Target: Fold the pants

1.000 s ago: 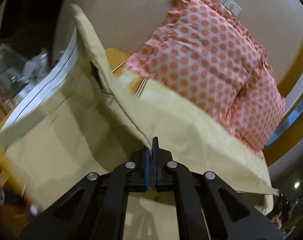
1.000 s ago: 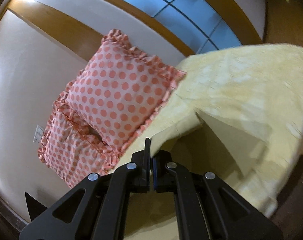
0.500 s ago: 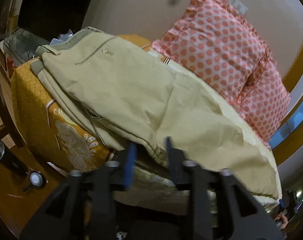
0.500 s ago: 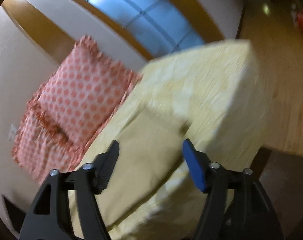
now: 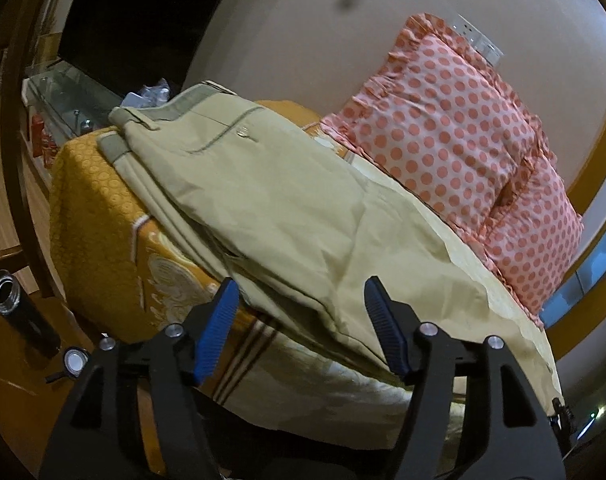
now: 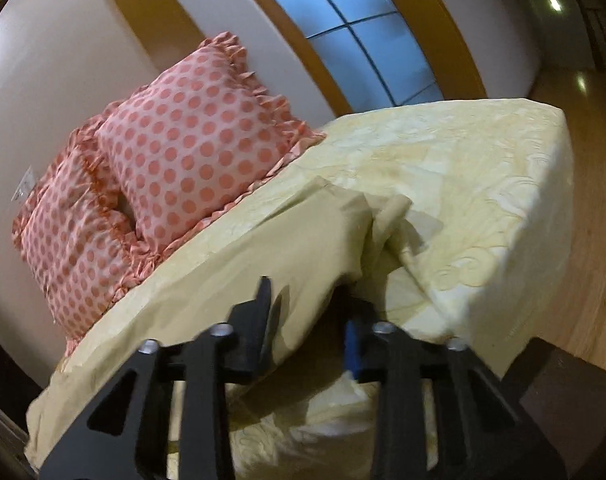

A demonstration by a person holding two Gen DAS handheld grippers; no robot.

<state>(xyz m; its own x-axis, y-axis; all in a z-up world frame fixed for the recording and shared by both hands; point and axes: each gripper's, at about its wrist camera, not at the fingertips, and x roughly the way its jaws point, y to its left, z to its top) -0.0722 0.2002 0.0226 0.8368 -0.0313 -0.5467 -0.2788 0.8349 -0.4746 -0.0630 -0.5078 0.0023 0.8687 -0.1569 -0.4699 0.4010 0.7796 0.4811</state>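
The khaki pants [image 5: 271, 200] lie folded lengthwise on the bed, waistband at the far left, legs running right. My left gripper [image 5: 299, 320] is open and empty, just off the near edge of the pants. In the right wrist view the leg ends [image 6: 303, 248] lie on the pale yellow bedcover [image 6: 483, 168], one hem crumpled. My right gripper [image 6: 307, 316] is open and empty, close above the leg fabric near the bed's front edge.
Two pink polka-dot pillows [image 5: 443, 128] lean on the wall behind the bed. An orange patterned cover [image 5: 91, 208] hangs at the bed's left end. A black flask [image 5: 19, 312] and its cap [image 5: 73, 360] sit on the wooden floor at left. A glass cabinet [image 5: 63, 100] stands beyond.
Both grippers were shut on the pants, holding them up; both have opened and pulled back. The pants have dropped onto the bed, folded over.
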